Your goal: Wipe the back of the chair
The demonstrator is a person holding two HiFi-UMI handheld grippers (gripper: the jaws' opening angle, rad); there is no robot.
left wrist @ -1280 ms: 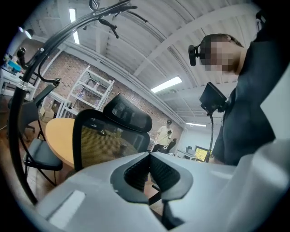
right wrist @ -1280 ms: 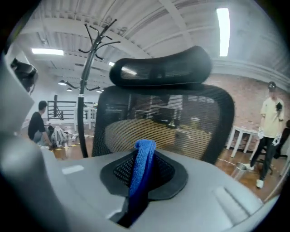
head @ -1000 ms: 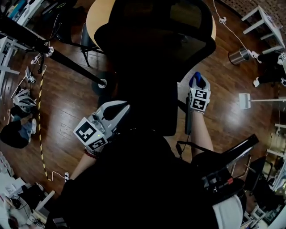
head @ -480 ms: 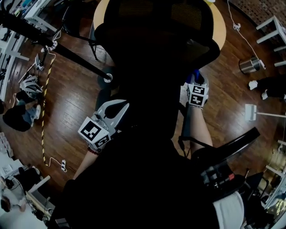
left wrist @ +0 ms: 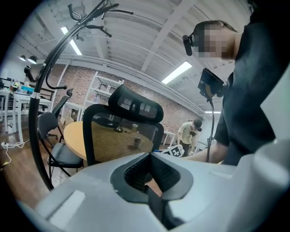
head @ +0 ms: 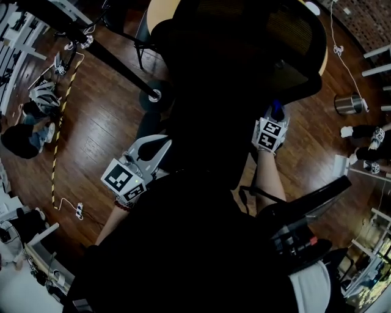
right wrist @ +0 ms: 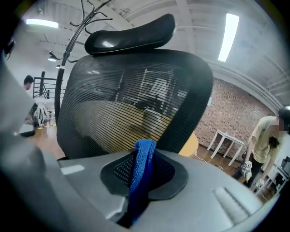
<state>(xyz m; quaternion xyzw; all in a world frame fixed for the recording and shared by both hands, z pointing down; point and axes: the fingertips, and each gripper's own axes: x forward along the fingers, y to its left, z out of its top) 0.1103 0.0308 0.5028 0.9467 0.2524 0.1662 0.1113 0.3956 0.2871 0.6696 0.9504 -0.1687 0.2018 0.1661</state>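
Observation:
The black mesh office chair [head: 244, 55] stands right in front of me, its back [right wrist: 131, 104] and headrest [right wrist: 131, 34] filling the right gripper view. My right gripper [head: 275, 113] is at the right edge of the chair back, shut on a blue cloth [right wrist: 142, 167] that sticks up between its jaws. The cloth [head: 277, 110] shows as a small blue tip in the head view. My left gripper [head: 160, 147] is low at the chair's left side, shut with nothing in it. In the left gripper view [left wrist: 149, 174] it points at the chair back [left wrist: 120, 136] from a short way off.
A round wooden table [head: 160, 9] stands just beyond the chair. A coat rack's pole [head: 116, 61] and base [head: 154, 95] are at the left, with a second black chair [left wrist: 59, 145] there. A metal bin [head: 349, 104] and a white table [right wrist: 229, 140] are at the right. A person [right wrist: 265, 136] stands far back.
The head view has swung, so the chair sits further right in it. The right gripper stays by the chair's right edge with the cloth. The left gripper has hardly moved.

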